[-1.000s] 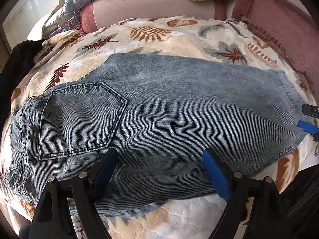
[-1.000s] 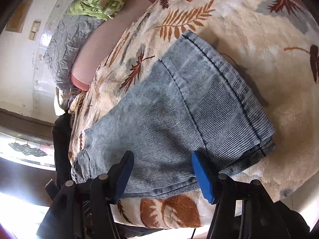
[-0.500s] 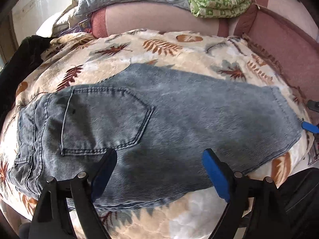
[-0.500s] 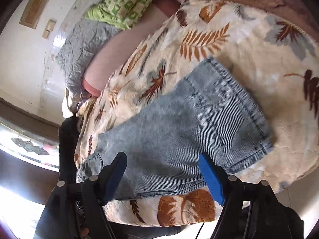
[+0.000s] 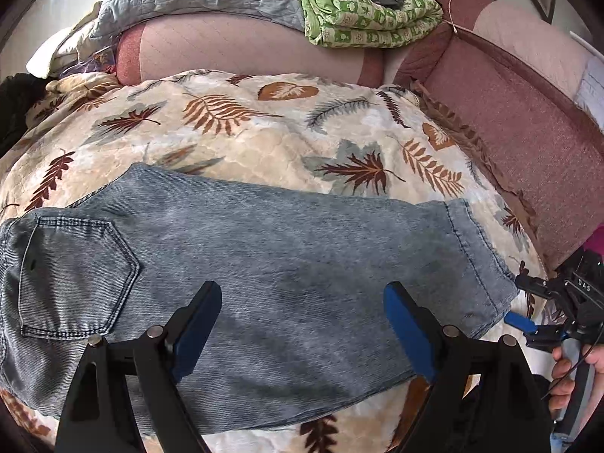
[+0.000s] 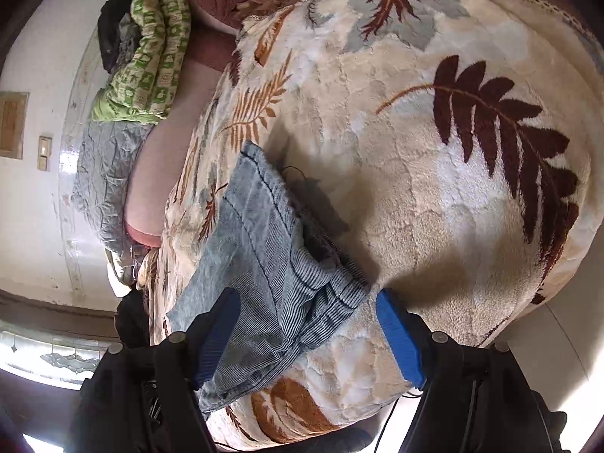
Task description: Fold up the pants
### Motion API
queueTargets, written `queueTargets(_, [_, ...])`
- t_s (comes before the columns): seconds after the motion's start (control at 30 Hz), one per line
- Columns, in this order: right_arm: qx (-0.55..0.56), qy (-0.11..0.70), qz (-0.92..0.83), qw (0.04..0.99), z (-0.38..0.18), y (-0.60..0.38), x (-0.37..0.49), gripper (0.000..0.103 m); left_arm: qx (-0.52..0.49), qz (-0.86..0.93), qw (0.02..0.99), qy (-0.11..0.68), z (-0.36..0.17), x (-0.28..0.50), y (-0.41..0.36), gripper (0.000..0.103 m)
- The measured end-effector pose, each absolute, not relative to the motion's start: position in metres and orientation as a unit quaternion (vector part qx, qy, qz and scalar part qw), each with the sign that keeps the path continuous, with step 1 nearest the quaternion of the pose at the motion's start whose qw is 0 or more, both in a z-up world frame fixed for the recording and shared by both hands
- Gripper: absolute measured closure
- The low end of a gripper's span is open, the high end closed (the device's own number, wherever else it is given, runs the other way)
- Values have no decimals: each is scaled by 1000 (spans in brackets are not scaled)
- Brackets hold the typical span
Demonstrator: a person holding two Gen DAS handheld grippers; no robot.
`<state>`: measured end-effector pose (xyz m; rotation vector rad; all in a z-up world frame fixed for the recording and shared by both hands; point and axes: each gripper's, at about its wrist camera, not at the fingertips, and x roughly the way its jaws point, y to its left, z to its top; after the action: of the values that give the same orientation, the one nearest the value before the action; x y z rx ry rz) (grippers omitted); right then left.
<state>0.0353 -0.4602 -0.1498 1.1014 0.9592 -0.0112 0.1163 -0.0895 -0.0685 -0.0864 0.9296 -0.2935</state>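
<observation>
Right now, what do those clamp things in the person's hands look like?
Both are black plastic frames with silver rivets, and each of the two fingers carries a blue pad. The left gripper and the right gripper match. The right one shows white letters "DAS" and a thin black cable.

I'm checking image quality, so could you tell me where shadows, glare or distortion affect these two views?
Left wrist view: fisheye bulges the blanket; soft shadow darkens the jeans near the fingers. Right wrist view: hard shadow beside the jeans' hem; glare on the tiled wall.
</observation>
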Motion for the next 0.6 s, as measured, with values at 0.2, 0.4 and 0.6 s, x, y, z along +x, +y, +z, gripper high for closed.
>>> queueTargets(0.2, [500,442,-10,745,-151,-458,42,26,-20,-108,874,473,-96,132,-114,15])
queueTargets(0.4, [465,472,-37,748,-153,-459,47,67,40,-86,871,482,-121,128,-128,15])
queueTargets(0.6, [408,473,-41,780,-136,-448,50,76,60,-85,866,490,-121,129,-132,14])
